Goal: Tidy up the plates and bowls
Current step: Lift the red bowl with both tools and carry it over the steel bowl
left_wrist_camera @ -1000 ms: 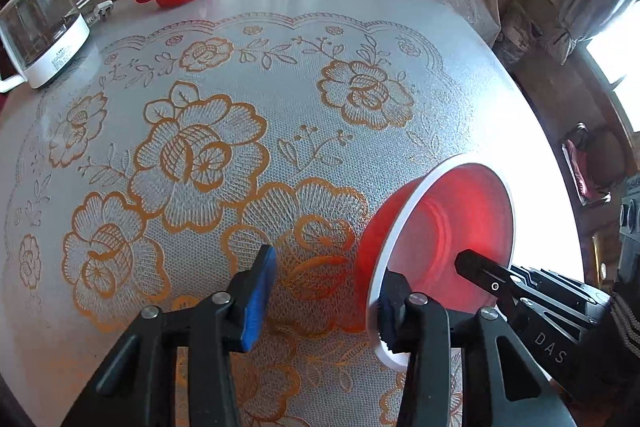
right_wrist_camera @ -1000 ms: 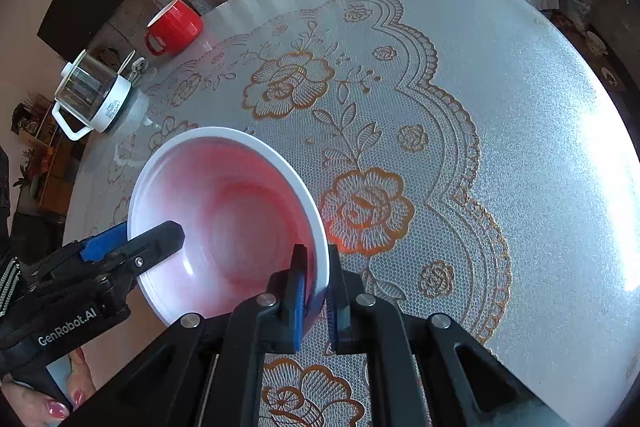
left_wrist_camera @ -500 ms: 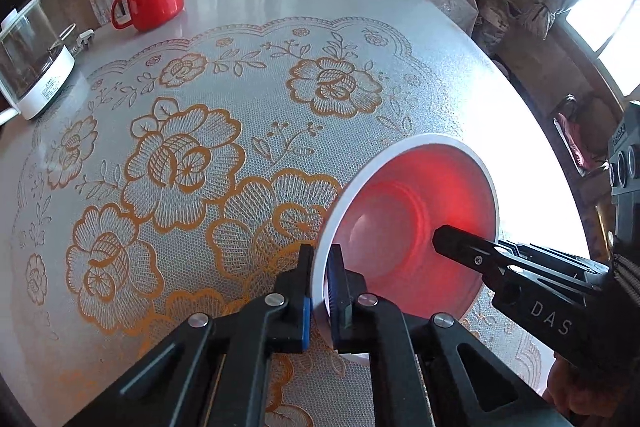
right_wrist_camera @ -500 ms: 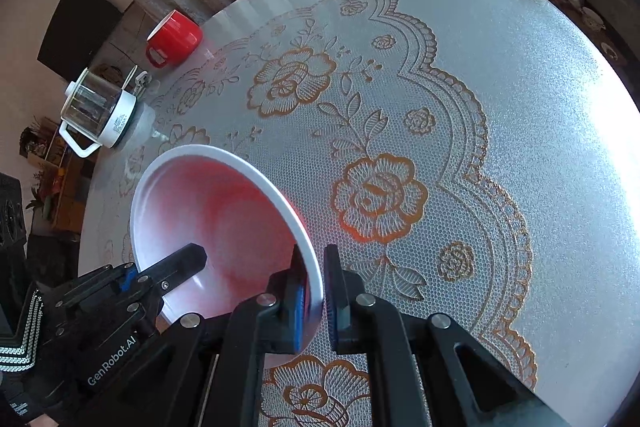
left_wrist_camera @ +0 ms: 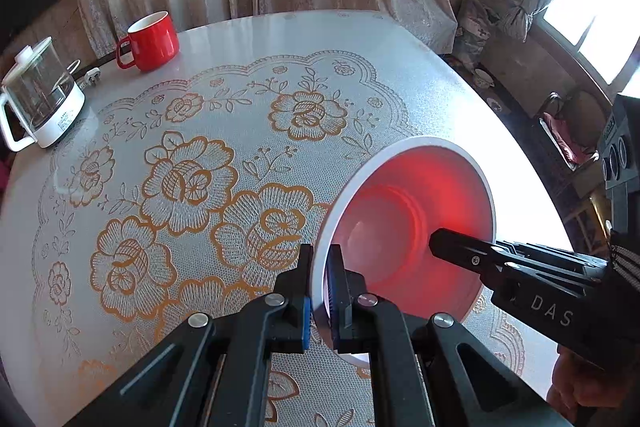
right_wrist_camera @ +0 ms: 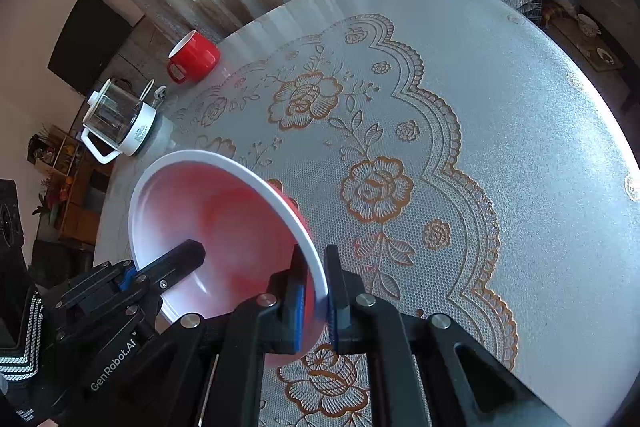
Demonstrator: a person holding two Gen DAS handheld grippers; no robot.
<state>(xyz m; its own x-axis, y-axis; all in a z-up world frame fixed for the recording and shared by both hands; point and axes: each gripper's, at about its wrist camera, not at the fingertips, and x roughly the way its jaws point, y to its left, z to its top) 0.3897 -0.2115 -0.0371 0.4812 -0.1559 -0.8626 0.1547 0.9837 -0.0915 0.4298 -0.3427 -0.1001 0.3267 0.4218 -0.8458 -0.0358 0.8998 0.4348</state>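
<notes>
Bowl (left_wrist_camera: pixel 404 231) tilted above the tablecloth (left_wrist_camera: pixel 200 167), both grippers clenched on its thin rim: left gripper (left_wrist_camera: pixel 320 291) near side, right gripper (right_wrist_camera: pixel 316 291) opposite. Looks light, stiff, slick plastic; rim pinch is the sensible hold, could slip if tilted further.

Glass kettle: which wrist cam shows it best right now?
Left wrist view. The glass kettle stands upright at the table's far left edge, with lid knob, clear body, white base and handle all visible. In the right wrist view it appears tilted and smaller, though still unobstructed, beyond the bowl.
</notes>
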